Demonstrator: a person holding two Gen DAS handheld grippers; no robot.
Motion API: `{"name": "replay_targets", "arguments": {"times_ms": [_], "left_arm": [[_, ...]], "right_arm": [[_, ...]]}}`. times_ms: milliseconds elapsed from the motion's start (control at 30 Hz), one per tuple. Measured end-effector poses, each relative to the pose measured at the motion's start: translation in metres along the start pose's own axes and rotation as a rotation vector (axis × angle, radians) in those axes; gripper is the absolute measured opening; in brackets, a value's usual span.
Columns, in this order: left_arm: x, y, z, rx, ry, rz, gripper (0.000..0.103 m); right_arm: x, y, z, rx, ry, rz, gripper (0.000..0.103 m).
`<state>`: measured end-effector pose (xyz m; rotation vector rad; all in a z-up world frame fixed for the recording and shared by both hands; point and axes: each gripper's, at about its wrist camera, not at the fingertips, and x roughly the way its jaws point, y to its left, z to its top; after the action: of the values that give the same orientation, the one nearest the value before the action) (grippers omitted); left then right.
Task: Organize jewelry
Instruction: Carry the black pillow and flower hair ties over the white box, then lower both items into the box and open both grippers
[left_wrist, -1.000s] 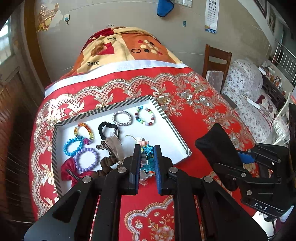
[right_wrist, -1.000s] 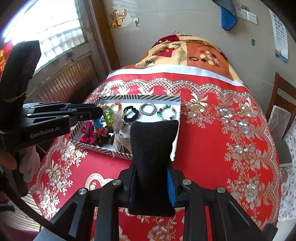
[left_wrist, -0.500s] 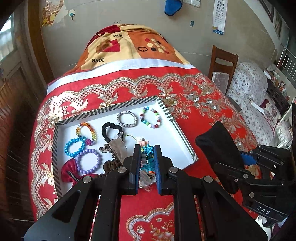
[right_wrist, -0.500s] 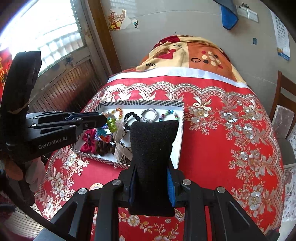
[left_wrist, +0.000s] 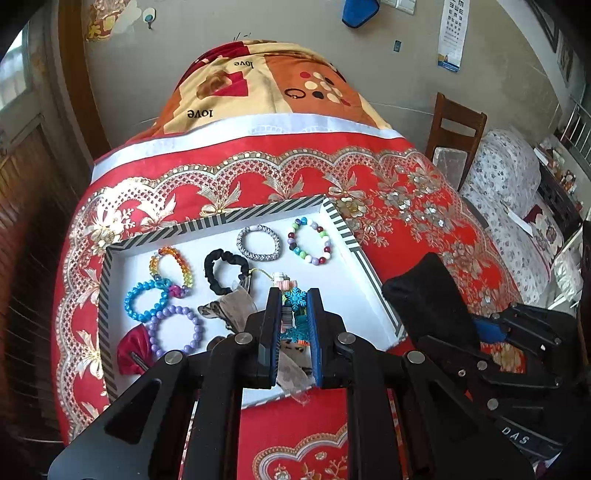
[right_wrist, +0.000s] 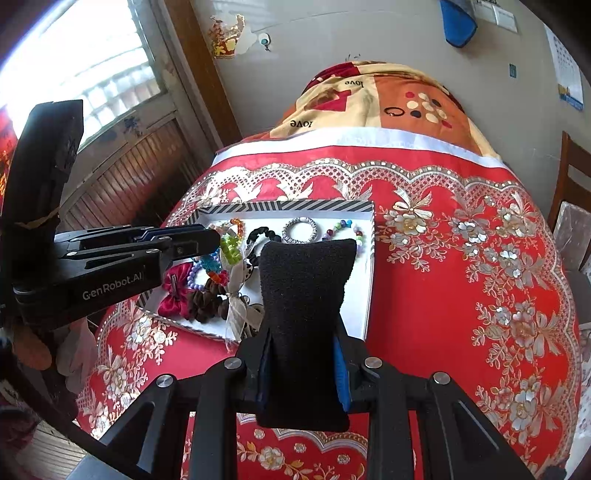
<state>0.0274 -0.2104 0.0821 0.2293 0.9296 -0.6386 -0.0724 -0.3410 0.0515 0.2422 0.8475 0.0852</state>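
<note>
On the counter, covered with a red cloth, lies a shallow white tray with a striped rim. Inside it, along the far side, are a silver bracelet and a bracelet of mixed colour beads. Nearer the middle is a black scrunchie, and to its left a rainbow bracelet. Below that lie a blue bracelet and a purple bracelet, touching each other. A dark red bow is in the near left corner of the tray, and a beige ribbon lies just beside the scrunchie.

The left gripper hangs over the near part of the tray. Its jaws are clenched on a strip of hair clips with a blue snowflake on top; the strip is wrapped in clear plastic that hangs below the jaws.

The right gripper is to the right of the tray, over its near right corner. Its jaws grasp a black pouch, which stands upright between them and hides part of the tray in the right wrist view.
</note>
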Motion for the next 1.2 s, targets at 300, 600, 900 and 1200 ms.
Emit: {"name": "replay_targets", "arguments": {"times_ms": [300,600,900,1200], "left_arm": [[0.034,0.009,0.018,-0.066,0.040,-0.008,0.012],[0.082,0.020,0.021,-0.128,0.111,-0.004,0.012],[0.114,0.039,0.005,-0.183,0.175,-0.008,0.012],[0.122,0.044,-0.001,-0.212,0.202,-0.037,0.027]], "right_arm": [[0.030,-0.012,0.011,0.048,0.041,0.023,0.027],[0.081,-0.023,0.017,0.085,0.116,0.038,0.027],[0.121,-0.032,0.019,0.089,0.174,-0.027,0.027],[0.123,-0.031,0.019,0.078,0.191,-0.020,0.041]]}}
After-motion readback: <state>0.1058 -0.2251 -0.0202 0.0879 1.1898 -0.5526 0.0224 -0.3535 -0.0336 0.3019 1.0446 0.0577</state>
